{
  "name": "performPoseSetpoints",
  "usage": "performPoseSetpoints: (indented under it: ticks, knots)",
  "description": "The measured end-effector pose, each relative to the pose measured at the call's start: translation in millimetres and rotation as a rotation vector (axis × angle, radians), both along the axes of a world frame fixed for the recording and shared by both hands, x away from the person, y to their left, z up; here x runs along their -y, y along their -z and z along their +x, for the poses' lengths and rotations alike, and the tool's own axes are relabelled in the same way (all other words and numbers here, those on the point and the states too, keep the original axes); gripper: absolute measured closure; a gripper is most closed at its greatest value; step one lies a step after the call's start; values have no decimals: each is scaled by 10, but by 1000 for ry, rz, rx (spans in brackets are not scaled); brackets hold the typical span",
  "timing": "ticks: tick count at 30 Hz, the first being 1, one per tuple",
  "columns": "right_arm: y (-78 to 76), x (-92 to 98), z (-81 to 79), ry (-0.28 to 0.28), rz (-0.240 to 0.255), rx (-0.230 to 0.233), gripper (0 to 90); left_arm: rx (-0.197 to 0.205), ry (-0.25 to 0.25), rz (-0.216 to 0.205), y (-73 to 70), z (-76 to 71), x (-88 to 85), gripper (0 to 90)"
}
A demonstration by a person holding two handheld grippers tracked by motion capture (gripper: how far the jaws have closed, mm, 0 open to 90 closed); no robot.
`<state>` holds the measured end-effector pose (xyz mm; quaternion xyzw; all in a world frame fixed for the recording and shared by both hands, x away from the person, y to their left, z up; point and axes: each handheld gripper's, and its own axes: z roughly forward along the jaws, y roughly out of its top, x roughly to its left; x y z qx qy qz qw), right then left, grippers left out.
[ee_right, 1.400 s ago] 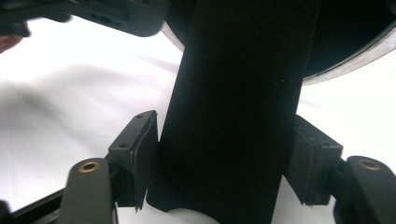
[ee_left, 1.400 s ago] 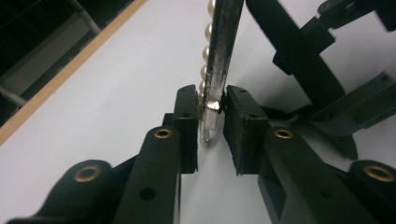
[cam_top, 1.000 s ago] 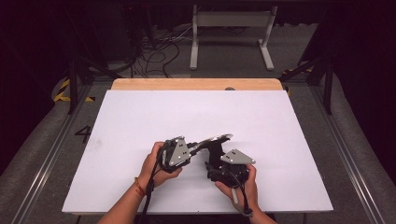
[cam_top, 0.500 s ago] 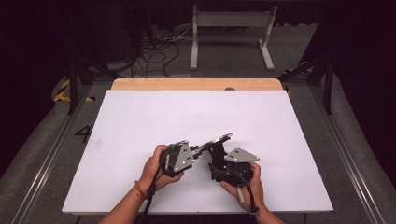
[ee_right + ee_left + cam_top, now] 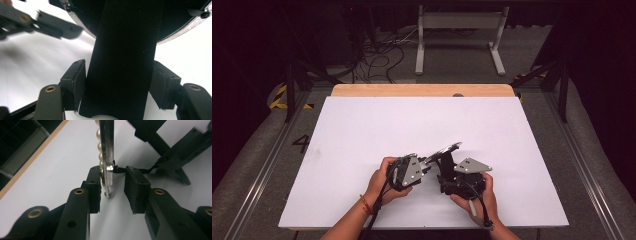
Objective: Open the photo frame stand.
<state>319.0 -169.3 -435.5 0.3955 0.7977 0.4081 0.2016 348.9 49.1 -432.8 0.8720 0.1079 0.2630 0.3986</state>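
While the right gripper clamps the black stand, the left gripper has just been opening, its jaws loose around the pearl-edged frame, so propping looks nearly finished

A small round mirror/frame w/ silver rim, pearl beads along its edge & a broad black back stand was held tilted just above the white table, near its front edge.

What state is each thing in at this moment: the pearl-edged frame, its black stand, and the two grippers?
Pearl-edged frame: seen edge-on, lifted off the table.
Black stand: clamped at both sides.
Left gripper: open, jaws have just been opening, frame edge between them, right pad apart from it.
Right gripper: shut on the black stand.
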Motion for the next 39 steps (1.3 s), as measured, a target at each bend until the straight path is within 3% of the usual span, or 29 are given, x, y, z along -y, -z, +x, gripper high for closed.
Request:
performPoseSetpoints:
  ticks: [3, 5, 10, 12, 13, 24, 35, 39]
  knots:
    - [2, 1, 0, 0, 3, 0, 360, -18, -19, -22, 78, 60, 8, 595]
    - [0, 1, 1, -2, -2, 2, 359, -64, -11, -72, 126, 121, -16, 588]
    - [3, 1, -3, -3, -2, 7, 359, -104, -4, -119, 168, 210, -55, 743]
    - [2, 8, 0, -5, 0, 5, 359, -102, 6, -111, 169, 206, -49, 792]
    - [1, 10, 0, -6, 0, 4, 359, -83, 1, -89, 161, 187, -32, 795]
    - [-4, 62, 16, -4, -18, 3, 356, -18, -9, 9, 123, 79, 11, 808]
    - [-32, 138, 50, -11, -32, -11, 351, 2, -17, 50, 97, -38, 40, 808]
    - [-41, 153, 48, -12, -37, -14, 351, -15, -5, 35, 89, -28, 16, 799]
